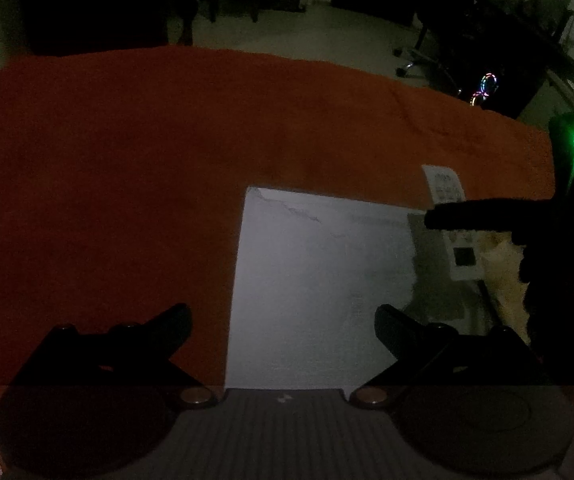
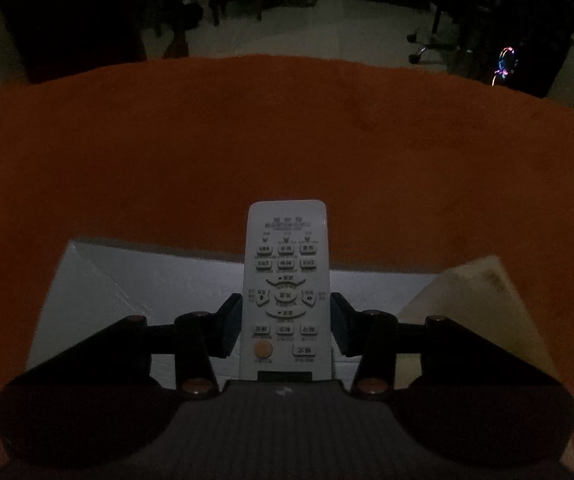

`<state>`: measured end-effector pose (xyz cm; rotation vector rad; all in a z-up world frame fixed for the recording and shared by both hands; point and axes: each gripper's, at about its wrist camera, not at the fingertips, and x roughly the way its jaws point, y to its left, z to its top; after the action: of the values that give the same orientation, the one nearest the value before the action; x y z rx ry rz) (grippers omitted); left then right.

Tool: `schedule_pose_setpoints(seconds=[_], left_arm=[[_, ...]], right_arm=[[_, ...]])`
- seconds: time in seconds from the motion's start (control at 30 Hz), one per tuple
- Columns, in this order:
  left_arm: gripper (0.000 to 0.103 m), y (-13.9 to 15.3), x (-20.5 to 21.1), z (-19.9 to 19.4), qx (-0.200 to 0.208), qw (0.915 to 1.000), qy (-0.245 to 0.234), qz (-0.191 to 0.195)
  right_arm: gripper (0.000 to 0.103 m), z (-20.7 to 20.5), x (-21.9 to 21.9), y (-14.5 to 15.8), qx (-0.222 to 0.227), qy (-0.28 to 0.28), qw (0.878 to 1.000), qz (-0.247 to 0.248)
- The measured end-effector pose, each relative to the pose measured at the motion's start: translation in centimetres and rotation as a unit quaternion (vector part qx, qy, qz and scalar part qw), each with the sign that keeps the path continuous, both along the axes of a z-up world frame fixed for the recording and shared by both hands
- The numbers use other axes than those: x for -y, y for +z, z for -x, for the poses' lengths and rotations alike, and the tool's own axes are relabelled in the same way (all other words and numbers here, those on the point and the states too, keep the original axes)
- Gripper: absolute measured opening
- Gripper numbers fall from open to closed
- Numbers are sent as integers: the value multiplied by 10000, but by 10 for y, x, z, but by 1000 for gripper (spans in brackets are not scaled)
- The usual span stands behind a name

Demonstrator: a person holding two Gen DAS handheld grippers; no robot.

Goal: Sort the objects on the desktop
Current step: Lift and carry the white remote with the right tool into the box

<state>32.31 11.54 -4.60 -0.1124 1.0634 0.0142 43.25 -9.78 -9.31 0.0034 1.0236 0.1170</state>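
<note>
My right gripper is shut on a white remote control, gripping its lower half from both sides and holding it over a white open box on the orange tablecloth. In the left wrist view the same remote shows at the right, crossed by a dark finger of the right gripper, above the white box. My left gripper is open and empty, low over the box's near left edge.
A beige box flap stands at the box's right side. The orange cloth covers the table to its far edge. Beyond are dark chairs, a desk and a computer with coloured lights. The room is dim.
</note>
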Motion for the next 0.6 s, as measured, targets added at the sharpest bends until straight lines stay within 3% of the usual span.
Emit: schedule_pose_setpoints(seconds=[0.3,0.43,0.6], left_arm=[[99,44,19,42,136,9991,-245,-308],[99,72,41,80,339,9962,-634,-490],[99,100,63,132,530,9937,-963,-233]], right_arm=[[49,37,10,79,219,327,9992,-111],[49,78,19,122,292,637,9975,-68],[49,146,41,165,324,931,9950,-135]])
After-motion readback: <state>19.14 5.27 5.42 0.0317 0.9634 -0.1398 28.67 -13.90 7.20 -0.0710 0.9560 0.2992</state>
